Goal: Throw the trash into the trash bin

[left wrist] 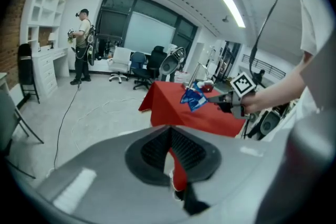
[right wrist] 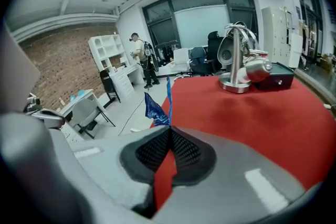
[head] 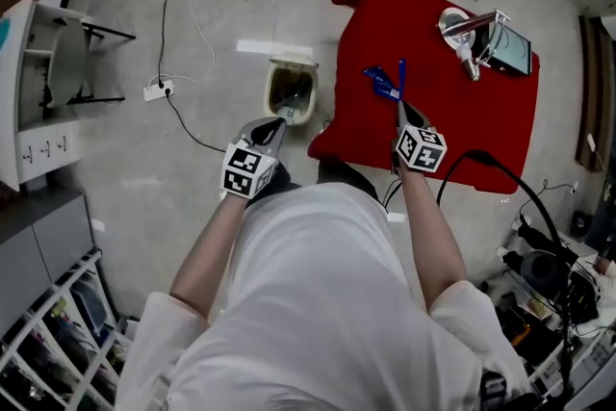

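A crumpled blue wrapper [head: 382, 83] hangs over the near left part of the red-clothed table [head: 481, 140], pinched in my right gripper [head: 399, 103], which is shut on it. In the right gripper view the wrapper [right wrist: 155, 107] sticks up just beyond the closed jaws [right wrist: 169, 129]. A small cream trash bin [head: 292, 91] stands on the floor left of the table. My left gripper [head: 285, 118] is held close over the bin's near rim, shut with nothing in it. The left gripper view shows the right gripper [left wrist: 220, 101] carrying the wrapper [left wrist: 192, 97]; the bin is hidden there.
A silver lamp-like stand [head: 460, 29] and a black box [head: 510, 49] sit on the table's far side. Cables and a power strip [head: 157, 91] lie on the floor. White shelving [head: 38, 91] lines the left. A person [left wrist: 81, 44] stands far back.
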{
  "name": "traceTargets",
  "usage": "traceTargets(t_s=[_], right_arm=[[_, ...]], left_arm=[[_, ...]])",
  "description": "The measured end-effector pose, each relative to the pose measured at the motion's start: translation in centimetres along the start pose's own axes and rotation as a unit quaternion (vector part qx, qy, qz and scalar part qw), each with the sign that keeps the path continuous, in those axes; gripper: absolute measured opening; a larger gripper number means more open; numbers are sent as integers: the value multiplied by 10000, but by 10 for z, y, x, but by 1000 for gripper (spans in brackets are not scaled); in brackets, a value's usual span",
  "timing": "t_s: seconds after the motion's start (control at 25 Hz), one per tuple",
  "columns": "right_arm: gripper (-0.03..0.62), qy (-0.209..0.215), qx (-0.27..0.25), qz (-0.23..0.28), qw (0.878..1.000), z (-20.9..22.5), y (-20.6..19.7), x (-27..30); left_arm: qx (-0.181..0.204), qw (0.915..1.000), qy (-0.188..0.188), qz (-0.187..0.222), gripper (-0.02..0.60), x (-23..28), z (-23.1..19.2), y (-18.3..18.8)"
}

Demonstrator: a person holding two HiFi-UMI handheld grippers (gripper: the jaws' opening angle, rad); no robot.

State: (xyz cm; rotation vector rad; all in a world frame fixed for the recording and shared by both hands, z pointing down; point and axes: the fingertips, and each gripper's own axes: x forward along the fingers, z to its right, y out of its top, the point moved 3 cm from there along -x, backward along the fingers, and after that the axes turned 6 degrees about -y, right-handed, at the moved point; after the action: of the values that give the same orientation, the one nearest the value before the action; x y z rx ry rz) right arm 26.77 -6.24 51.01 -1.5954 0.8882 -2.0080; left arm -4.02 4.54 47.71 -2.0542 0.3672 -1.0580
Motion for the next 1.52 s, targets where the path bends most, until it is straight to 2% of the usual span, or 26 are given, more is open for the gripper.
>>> traceTargets(t_s=[0.28,0.4,0.88,1.04,1.32,1.52], right_arm=[[2,672,-546,-278,9959,-92,-13,20],[2,838,-659,-403,9935,-122,-22,30],[2,1041,-294,-1129,9877,-210,-65,80],[2,918,-220,-1336,9865,-225,-85,111],[2,734,-39,-1571,9848,-226,-120,171],[2,662,109,-1898,9795,-226,-162,204]], left_arm=[[-280,9992,277,68,5,-38,-30,-23],[-366,9986,366,101,5,-51,-43,-30],[-690,9963,510,-3,5,-69,-110,-68],[-631,9965,522,-187,5,-57,-138,-84],[-470,9966,573,-351,5,-29,-174,-105],[-540,9959,575,-441,5,-1,-192,-129]])
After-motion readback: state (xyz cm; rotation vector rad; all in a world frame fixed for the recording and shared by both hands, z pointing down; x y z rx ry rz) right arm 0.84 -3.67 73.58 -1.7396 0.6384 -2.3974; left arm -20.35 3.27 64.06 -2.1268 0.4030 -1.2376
